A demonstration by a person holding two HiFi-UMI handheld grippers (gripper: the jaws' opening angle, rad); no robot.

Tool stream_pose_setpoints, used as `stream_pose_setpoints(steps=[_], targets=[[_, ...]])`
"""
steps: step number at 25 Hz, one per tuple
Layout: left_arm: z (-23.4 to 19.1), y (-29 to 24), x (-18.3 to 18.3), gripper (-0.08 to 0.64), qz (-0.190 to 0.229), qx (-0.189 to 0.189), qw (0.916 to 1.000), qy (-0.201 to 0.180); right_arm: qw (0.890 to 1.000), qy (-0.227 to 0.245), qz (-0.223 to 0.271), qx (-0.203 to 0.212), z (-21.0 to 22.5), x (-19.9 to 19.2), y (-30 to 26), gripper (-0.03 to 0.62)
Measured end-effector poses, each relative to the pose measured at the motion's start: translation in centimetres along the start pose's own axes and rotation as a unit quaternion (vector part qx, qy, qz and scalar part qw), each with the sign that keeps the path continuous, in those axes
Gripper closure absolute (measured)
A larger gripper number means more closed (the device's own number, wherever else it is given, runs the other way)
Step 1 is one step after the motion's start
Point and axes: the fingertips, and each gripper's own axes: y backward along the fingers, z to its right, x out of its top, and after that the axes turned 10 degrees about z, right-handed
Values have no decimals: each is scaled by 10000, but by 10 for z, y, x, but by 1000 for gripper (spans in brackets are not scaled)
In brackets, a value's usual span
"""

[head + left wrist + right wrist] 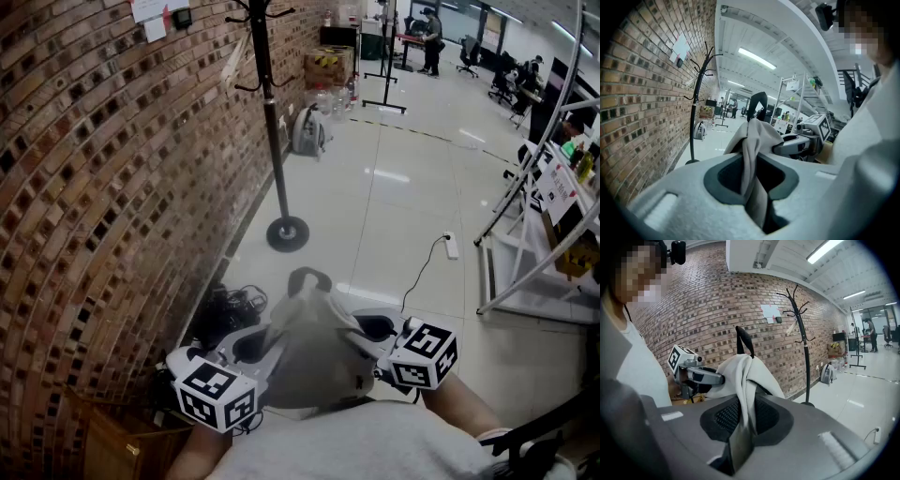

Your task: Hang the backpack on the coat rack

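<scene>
A light grey backpack (314, 352) with a black top loop (309, 277) hangs in front of me, held up between both grippers. My left gripper (267, 345) is shut on a fold of its fabric (752, 159) at the left side. My right gripper (361, 330) is shut on a fold (743, 394) at the right side. The black coat rack (272, 122) stands ahead by the brick wall, its round base (287, 233) on the floor and its hooks (253, 14) at the top of the head view, well beyond the bag.
A brick wall (103, 187) runs along the left. Black cables (225, 309) lie at its foot, a cardboard box (112, 441) stands near my left. A power strip (451, 246) lies on the white floor, metal shelving (544, 234) at the right, another bag (307, 131) farther along the wall.
</scene>
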Motion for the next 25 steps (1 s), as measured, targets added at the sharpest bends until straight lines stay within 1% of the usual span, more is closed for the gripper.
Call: stream_pose_setpoints(steps=[8,12,16,20,23,25], targets=[[-26,-74,19,492,-105,166,9998,54,9997,-204,-39,154,75,17,-9,535],[-41,-114,32,492,-130,316,9994,91,9995,-142,-12,264,118,33,-15,535],[-52,-144,55,492,37,460,9989,-1,9995,-19,47,303,150,56,-20,535],[-68,-170,86,492,265,460,9985,-145,9997,81,190,112,184,88,-33,535],[-87,-189,106,492,374,440,9980,-261,9995,114,302,41,209,108,-49,535],[-107,-204,116,492,413,421,9977,-324,9992,97,386,22,227,117,-66,535]])
